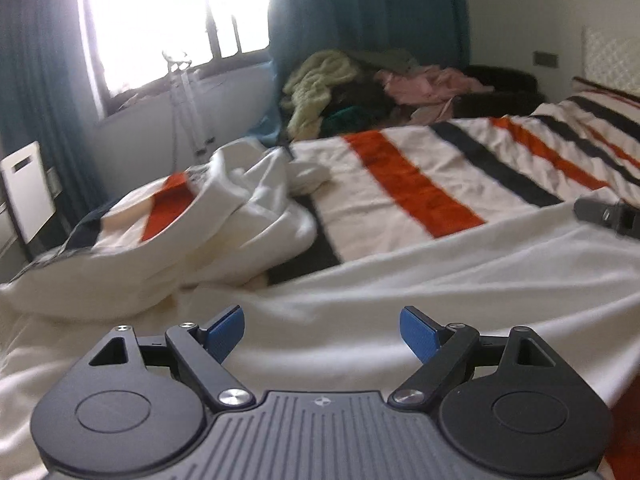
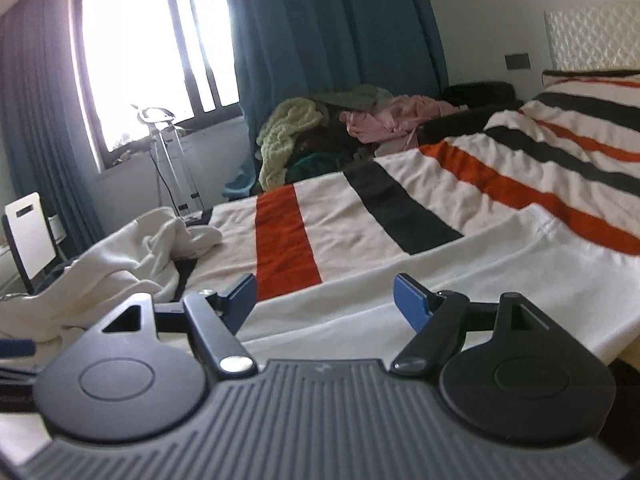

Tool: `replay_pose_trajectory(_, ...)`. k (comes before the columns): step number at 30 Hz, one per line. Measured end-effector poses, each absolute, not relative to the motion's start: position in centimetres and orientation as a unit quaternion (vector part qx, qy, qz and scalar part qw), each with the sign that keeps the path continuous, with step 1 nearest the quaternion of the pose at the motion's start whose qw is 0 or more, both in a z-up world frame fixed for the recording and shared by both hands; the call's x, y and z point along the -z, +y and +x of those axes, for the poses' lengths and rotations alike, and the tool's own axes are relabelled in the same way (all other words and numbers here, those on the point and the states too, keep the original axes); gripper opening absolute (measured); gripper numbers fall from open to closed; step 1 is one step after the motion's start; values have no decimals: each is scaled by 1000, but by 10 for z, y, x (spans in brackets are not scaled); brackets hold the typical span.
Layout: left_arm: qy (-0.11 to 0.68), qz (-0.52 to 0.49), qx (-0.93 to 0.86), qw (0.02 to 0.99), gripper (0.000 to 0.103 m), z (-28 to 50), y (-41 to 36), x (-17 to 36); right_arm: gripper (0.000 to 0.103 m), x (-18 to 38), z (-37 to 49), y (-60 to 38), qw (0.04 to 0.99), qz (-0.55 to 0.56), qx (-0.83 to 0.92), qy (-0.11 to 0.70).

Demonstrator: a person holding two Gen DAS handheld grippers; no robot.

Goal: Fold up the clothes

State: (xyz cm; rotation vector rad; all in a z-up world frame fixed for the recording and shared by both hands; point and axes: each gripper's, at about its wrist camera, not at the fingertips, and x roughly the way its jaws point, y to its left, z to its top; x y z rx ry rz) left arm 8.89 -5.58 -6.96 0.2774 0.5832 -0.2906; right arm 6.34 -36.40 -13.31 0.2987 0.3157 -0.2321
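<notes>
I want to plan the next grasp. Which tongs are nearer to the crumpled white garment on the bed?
Left. The left tongs are open just before the crumpled white garment; the right tongs are open farther off, with the garment to their left.

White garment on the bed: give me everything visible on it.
The white garment is soft, cream-white cloth, unfolded. Its near part lies spread fairly flat across the striped bedspread, with shallow wrinkles; its far left part is bunched into a rumpled heap near the bed's corner. No print or fastenings can be made out. Both hand-held grippers, left and right, hover over it with jaws open, gripping nothing.
</notes>
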Motion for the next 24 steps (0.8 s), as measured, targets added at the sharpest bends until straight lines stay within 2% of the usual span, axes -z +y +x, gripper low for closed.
replay_pose_trajectory(6,312,135,126,932,89,140,-84,91,77,153,81,-361,968,125,141,164)
replay_pose_trajectory(11,300,159,94,936,89,196,-113,102,77,161,88,-364,966,133,158,158)
replay_pose_trajectory(15,285,191,56,938,91,250,-139,107,77,161,93,-357,971,113,168,127)
replay_pose_trajectory(20,301,132,15,944,92,331,-160,111,77,159,98,-346,980,84,159,80)
replay_pose_trajectory(24,296,167,-20,940,92,390,-186,128,77,168,110,-351,979,89,162,81)
